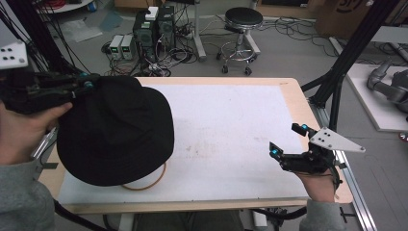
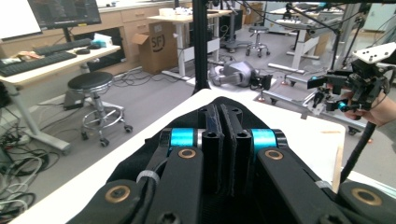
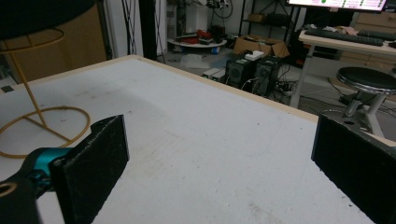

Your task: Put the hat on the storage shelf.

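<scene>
A black bucket hat (image 1: pixel 115 132) hangs over the left part of the white table (image 1: pixel 231 125), tilted, above a gold wire stand (image 1: pixel 150 182) whose base ring peeks out under it. My left gripper (image 1: pixel 89 83) is shut on the hat's far edge. In the left gripper view the jaws (image 2: pixel 223 140) stand pressed together with black hat fabric (image 2: pixel 140 161) pinched between them. My right gripper (image 1: pixel 288 140) hovers open near the table's right edge, nothing between its pads (image 3: pixel 100 154). The right gripper view has the stand (image 3: pixel 42 126) and the hat's underside (image 3: pixel 37 14) at the far left.
Beyond the table's far edge stand a black stool (image 1: pixel 243 21) and computer towers (image 1: pixel 154 26) among cables on the floor. A black frame post (image 1: pixel 337 82) rises by the table's right corner. The table's middle is bare white surface.
</scene>
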A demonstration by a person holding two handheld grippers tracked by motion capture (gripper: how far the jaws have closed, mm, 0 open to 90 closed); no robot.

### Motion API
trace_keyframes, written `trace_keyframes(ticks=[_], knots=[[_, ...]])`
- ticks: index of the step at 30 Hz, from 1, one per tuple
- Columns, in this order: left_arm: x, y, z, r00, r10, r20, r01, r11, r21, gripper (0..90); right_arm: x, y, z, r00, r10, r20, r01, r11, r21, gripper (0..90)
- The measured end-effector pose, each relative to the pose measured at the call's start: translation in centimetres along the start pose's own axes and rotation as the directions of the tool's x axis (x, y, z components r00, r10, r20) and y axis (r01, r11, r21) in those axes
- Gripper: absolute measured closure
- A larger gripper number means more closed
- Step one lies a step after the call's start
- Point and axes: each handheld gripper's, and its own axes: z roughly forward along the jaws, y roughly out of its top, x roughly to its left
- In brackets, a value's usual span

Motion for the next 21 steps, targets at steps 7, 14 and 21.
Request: trace_keyframes(ticks=[7, 14, 21], knots=[[-0.1, -2.8, 1.6, 0.9994, -0.020, 0.028, 0.019, 0.9994, 0.030, 86.8, 0.2, 0.0, 0.0, 1.0000, -0.005, -0.007, 0.005, 1.000, 0.007, 3.6], [-0.1, -5.0, 2.9, 0.9975, -0.048, 0.052, 0.045, 0.9976, 0.053, 86.6, 0.3, 0.0, 0.1, 0.9999, -0.007, -0.008, 0.007, 1.000, 0.007, 3.6], [-0.2, -6.7, 3.7, 0.9956, -0.068, 0.064, 0.063, 0.9956, 0.069, 86.4, 0.4, 0.0, 0.1, 0.9999, -0.007, -0.013, 0.007, 1.000, 0.009, 3.6]])
